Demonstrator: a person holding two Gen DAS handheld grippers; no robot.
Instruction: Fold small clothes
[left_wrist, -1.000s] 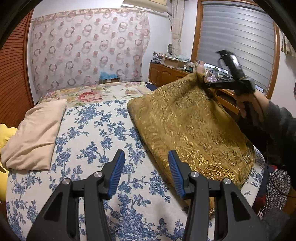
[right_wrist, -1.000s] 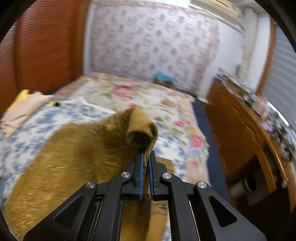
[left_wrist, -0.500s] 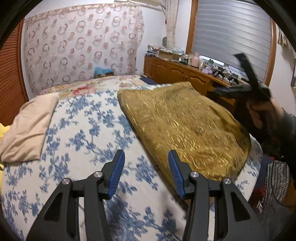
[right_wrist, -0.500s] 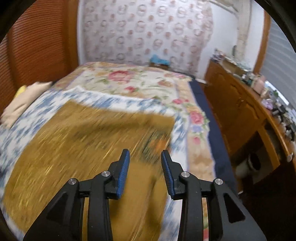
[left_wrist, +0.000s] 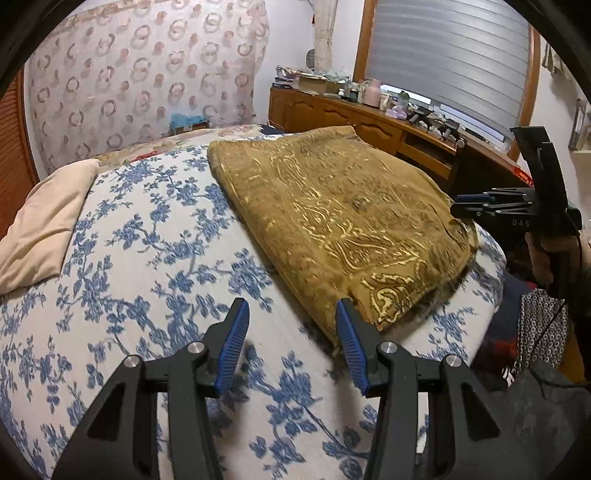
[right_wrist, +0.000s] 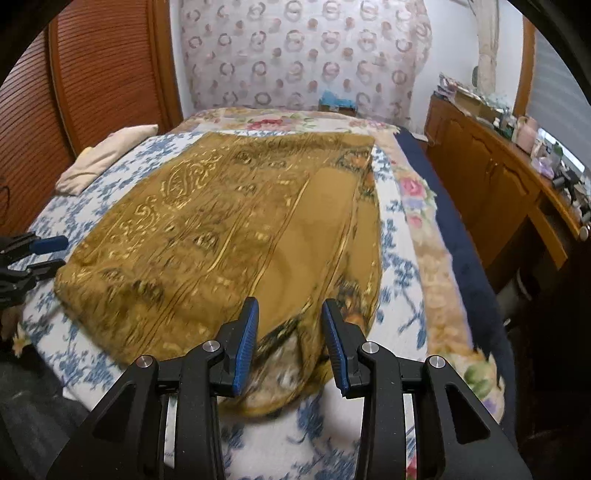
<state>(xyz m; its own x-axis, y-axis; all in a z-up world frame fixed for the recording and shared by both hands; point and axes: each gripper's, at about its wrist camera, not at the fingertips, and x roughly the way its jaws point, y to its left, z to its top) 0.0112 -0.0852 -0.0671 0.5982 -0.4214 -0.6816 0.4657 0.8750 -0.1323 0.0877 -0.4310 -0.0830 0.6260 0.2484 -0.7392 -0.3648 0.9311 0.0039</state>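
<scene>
The bed (left_wrist: 155, 236) carried the gold cloth (left_wrist: 332, 221) folded flat on its right half, long axis running near to far. The right gripper (right_wrist: 290, 339) hung over the cloth's near right corner, jaws apart and empty (they had just been opening, cloth below rather than between them). The left gripper (left_wrist: 291, 338), open and empty, sat just beside the near left corner, so each hand was close to its own corner.

right gripper (right_wrist: 290, 341) opened, gold cloth (right_wrist: 229, 229) dropped flat
</scene>
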